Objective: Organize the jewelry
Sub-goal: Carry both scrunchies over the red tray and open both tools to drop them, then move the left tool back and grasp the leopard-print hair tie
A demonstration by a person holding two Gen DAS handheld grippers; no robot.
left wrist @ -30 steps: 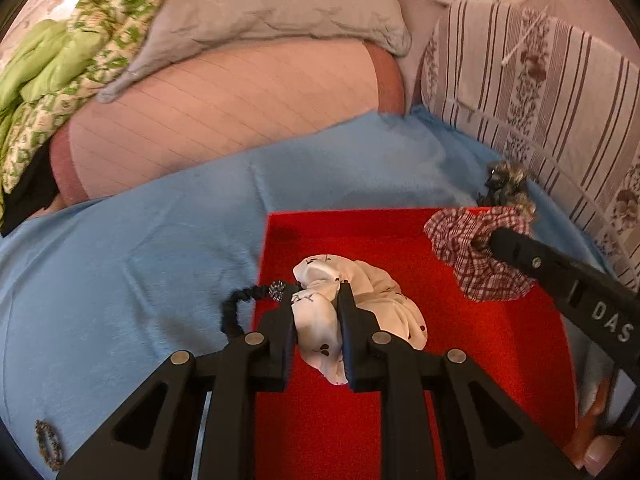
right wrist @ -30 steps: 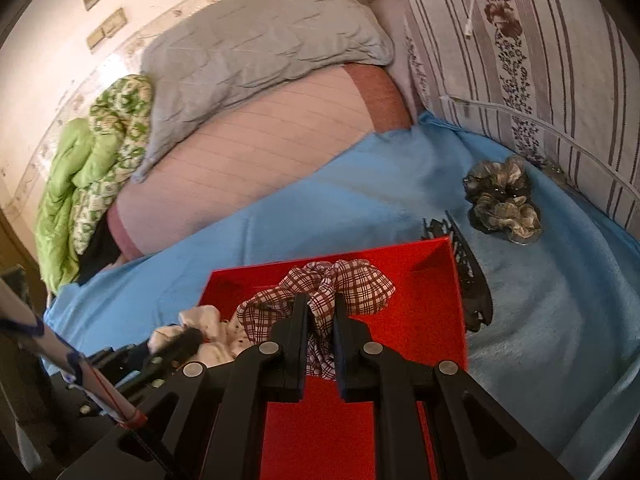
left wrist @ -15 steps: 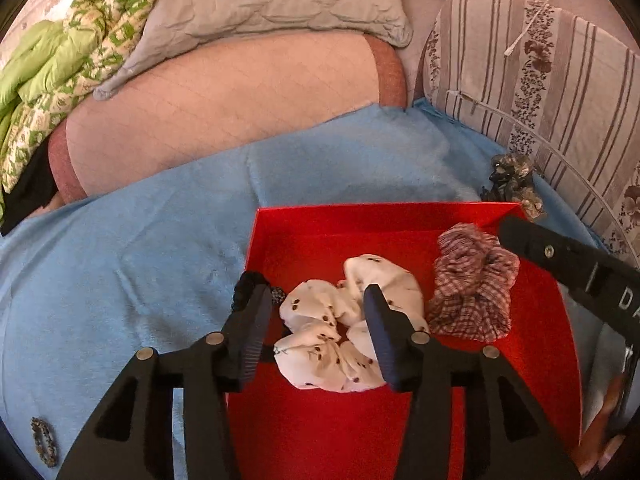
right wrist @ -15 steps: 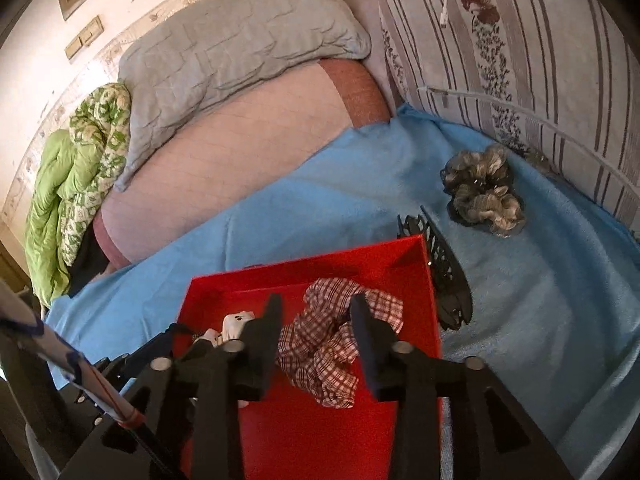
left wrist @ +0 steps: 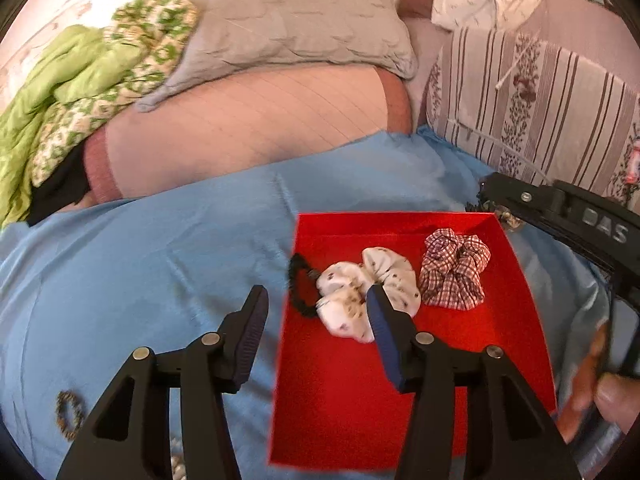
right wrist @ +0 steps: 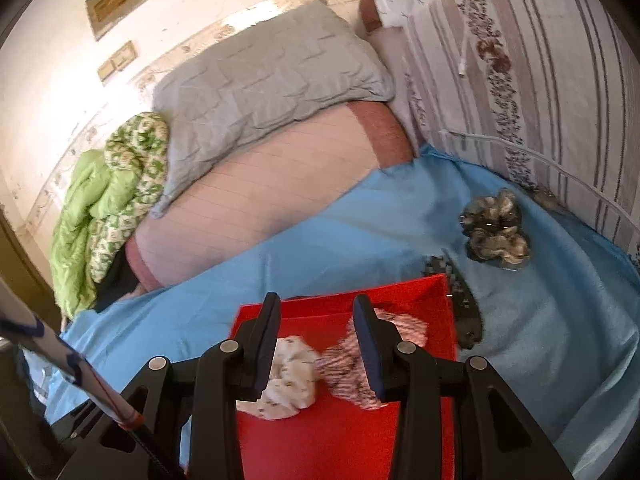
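A red tray [left wrist: 440, 380] lies on the blue sheet; it also shows in the right wrist view [right wrist: 344, 436]. In it lie a white spotted scrunchie [left wrist: 368, 296], a red plaid scrunchie [left wrist: 454, 272] and a black beaded band [left wrist: 300, 288] at its left wall. My left gripper [left wrist: 316, 312] is open and empty above the tray's left edge. My right gripper [right wrist: 316, 320] is open and empty above the white scrunchie [right wrist: 288, 384] and the plaid scrunchie [right wrist: 352, 364]; its arm [left wrist: 576, 224] shows in the left wrist view. A grey scrunchie [right wrist: 496, 234] and a black hair clip [right wrist: 460, 300] lie right of the tray.
A small beaded bracelet [left wrist: 70, 414] lies on the sheet at the lower left. A pink bolster [left wrist: 248, 136], a grey pillow [left wrist: 292, 28] and green bedding [left wrist: 80, 80] lie at the back. A striped cushion [left wrist: 540, 112] stands on the right.
Both grippers opened and let go: the white scrunchie and the plaid scrunchie now lie in the tray. Both grippers have drawn back and up from them.
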